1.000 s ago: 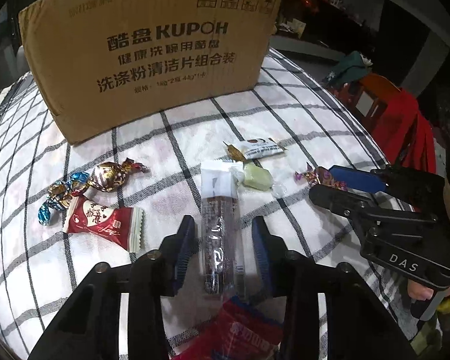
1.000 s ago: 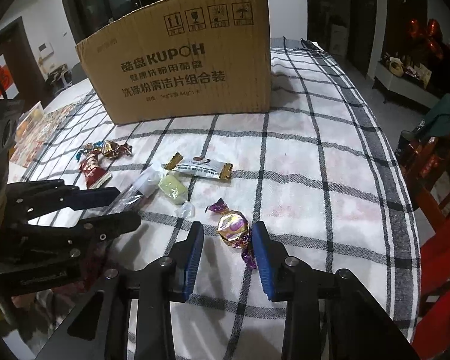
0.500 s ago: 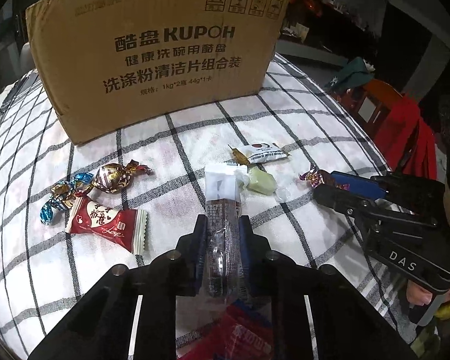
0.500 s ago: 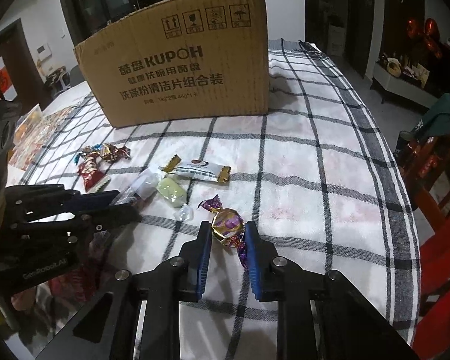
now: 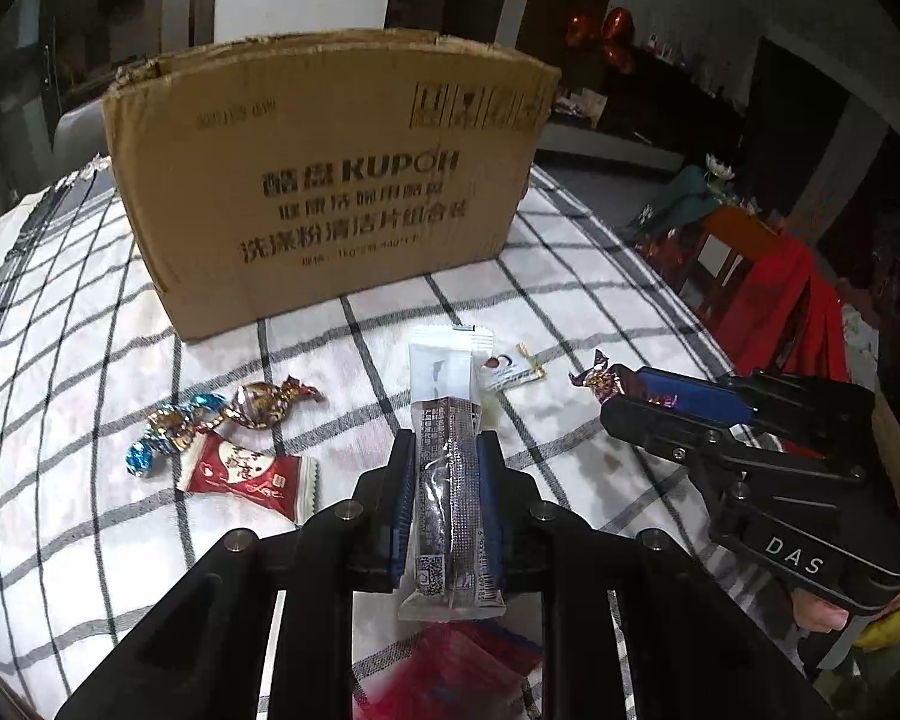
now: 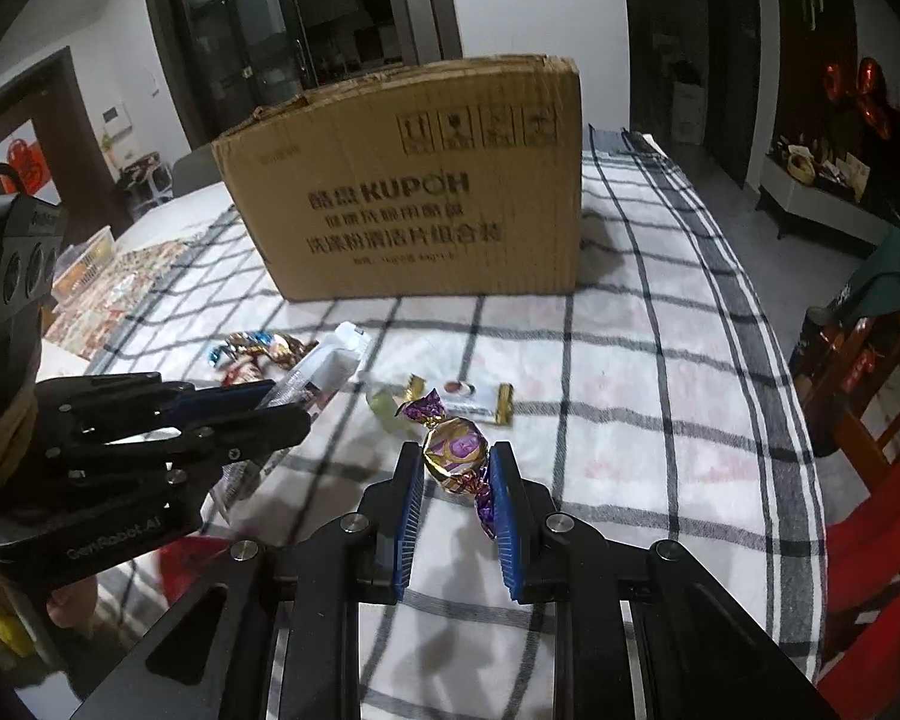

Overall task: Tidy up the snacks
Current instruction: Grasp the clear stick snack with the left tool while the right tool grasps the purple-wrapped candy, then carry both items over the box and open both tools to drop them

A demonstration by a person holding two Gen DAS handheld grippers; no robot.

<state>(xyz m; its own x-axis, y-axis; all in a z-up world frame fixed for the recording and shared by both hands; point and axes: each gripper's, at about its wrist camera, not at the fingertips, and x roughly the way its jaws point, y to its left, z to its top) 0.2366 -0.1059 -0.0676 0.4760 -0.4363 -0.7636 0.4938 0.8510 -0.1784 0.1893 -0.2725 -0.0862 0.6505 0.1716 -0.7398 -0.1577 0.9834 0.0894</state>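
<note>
Cardboard box (image 5: 330,180), open-topped and printed with dark lettering, stands toward the far edge of the checked tablecloth (image 5: 60,360); its inside is hidden from both cameras, and motion blur smears the smaller print.

Left gripper (image 5: 447,474) has its blue ribbed pads pressed on one long snack bar (image 5: 450,480) in a clear wrapper with a dark middle and white top end; the bar's upper end covers part of a pale green sweet (image 6: 381,405), seen better from the right wrist camera. Right gripper (image 6: 456,474) has its jaws narrowed on one round candy (image 6: 455,450), wrapped in crinkled purple-and-gold foil with twisted ends. Both held pieces look raised clear of the cloth, above its near edge.

Lying on the cloth: three foil twist candies (image 5: 222,414) bunched toward the left edge, blue, gold and brown; one red flat packet (image 5: 252,474) with crimped ends touching them; one white packet (image 6: 468,399) with gold ends near the middle. A second red packet (image 5: 462,666) shows at the near edge, mostly hidden behind the left gripper's frame and blurred.

Past the table's right edge, furniture draped in red cloth (image 5: 780,312) is cut off by the frame.
</note>
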